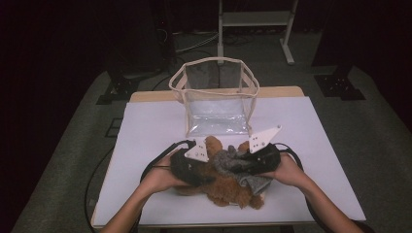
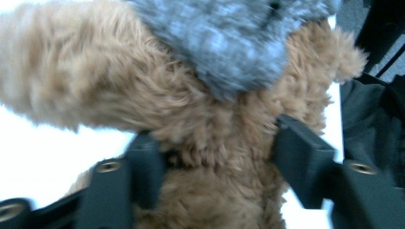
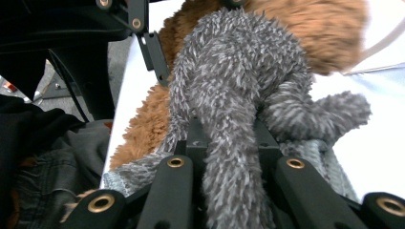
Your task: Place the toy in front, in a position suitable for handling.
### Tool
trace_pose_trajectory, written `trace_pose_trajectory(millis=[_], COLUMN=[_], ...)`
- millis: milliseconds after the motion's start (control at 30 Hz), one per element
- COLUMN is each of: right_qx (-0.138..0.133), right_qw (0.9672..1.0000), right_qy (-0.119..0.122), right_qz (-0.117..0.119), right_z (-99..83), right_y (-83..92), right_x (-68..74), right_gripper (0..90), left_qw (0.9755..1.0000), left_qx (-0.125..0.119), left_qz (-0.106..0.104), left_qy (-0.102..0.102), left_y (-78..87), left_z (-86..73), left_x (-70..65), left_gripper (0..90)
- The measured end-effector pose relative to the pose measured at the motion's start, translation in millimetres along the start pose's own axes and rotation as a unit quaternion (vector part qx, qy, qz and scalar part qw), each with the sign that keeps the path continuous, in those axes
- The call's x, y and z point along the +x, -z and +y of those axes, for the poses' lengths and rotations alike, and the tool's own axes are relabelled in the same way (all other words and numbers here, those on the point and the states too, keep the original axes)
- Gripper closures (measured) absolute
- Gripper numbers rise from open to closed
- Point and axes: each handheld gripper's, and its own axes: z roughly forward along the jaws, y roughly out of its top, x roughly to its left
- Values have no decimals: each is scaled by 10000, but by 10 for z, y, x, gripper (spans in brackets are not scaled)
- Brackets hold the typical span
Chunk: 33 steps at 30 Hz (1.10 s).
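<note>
A person sits at a white table (image 1: 145, 126) with a two-jaw gripper in each hand, working on a brown plush toy (image 1: 228, 187) that lies on the table's near edge, between the two hands. A grey fuzzy garment (image 1: 233, 162) is draped over the toy's upper part. The left gripper (image 1: 192, 158) comes in from the toy's left side; in the left gripper view its jaws stand partly apart on either side of the brown body (image 2: 215, 143), the fur bulging between them, and it is hard to tell whether they truly press it. The right gripper (image 1: 257, 158) comes in from the right, and in the right gripper view its jaws are clamped on a long strand of the grey garment (image 3: 229, 143), which runs straight away from them toward the toy. Well beyond the toy, toward the far side of the table, stands an open clear bag (image 1: 216, 97), upright and empty-looking. Both hands are about equally near the toy.
</note>
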Motion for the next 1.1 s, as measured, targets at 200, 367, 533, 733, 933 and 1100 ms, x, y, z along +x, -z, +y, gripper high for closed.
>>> trace_pose_trajectory(millis=[200, 367, 533, 733, 933, 1100], right_qx=[-63, 2, -47, -58, -19, -31], right_qw=[9998, 9998, 9998, 9995, 9993, 9992], right_qy=[171, 221, 78, -10, 24, 52], right_qz=[-3, -33, -175, -323, -361, -391], right_z=[-61, -40, -137, -215, -175, -57], right_y=[20, 107, 225, 282, 264, 240], right_x=[189, 162, 103, 101, 83, 60], right_gripper=[749, 749, 749, 748, 746, 745], left_qw=[9996, 9996, 9996, 9995, 9997, 9997], left_qx=[123, 129, 72, 112, 116, 118], left_qz=[-255, -193, -146, -132, -109, -120], left_qy=[-59, -189, -225, -282, -209, -173], left_y=[-61, -41, -4, 51, 74, 76], left_z=[40, -3, -63, -96, -130, -130], left_x=[-42, -105, -166, -273, -305, -291], left_gripper=[304, 398, 429, 438, 438, 438])
